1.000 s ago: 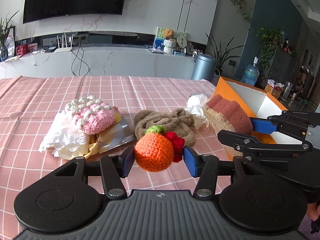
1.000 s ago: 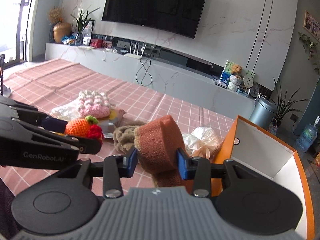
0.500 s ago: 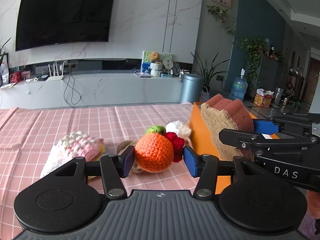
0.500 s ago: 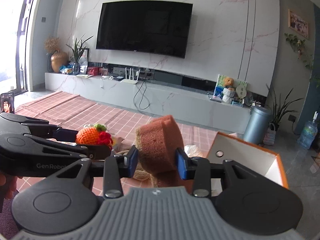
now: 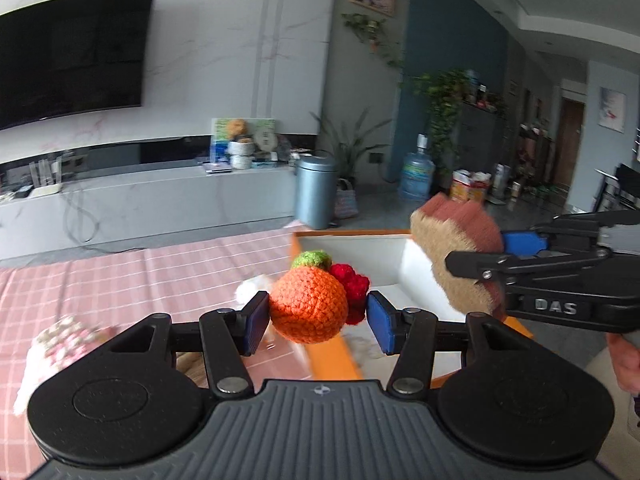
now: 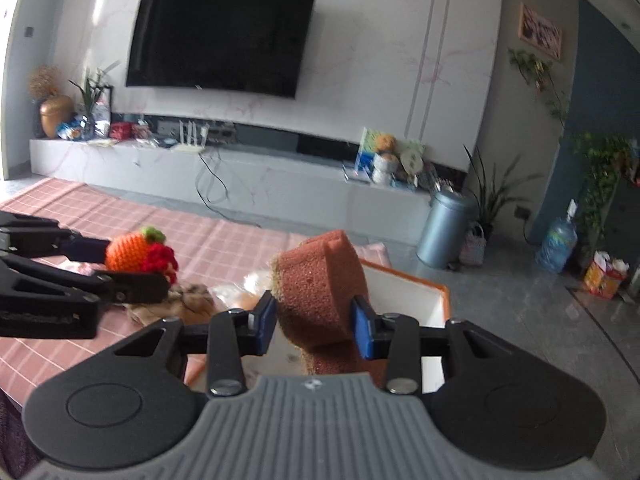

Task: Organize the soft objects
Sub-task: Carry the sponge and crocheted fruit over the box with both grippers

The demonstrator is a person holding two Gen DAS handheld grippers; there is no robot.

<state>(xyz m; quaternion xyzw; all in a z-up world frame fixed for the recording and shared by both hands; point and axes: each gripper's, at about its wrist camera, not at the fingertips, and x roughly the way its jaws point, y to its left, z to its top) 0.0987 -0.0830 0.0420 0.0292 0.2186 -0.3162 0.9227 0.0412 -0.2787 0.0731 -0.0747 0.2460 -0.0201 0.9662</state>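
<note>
Crochet orange [image 5: 307, 307] clamped in left gripper [image 5: 316, 316], sponge [image 6: 320, 292] clamped in right gripper [image 6: 314, 322]; both held above counter [image 5: 160, 280] by orange box [image 5: 320, 354], likely for dropping in

Bright daylight, motion blur, fisheye-bent edges

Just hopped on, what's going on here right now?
A person is tidying soft things with a hand-held gripper in each hand. The left hand-held gripper is shut on a crocheted orange, and the right hand-held gripper is shut on a brown sponge. Both are held in the air near the orange box; nothing is released yet. Other soft items remain on the pink checked tablecloth.
</note>
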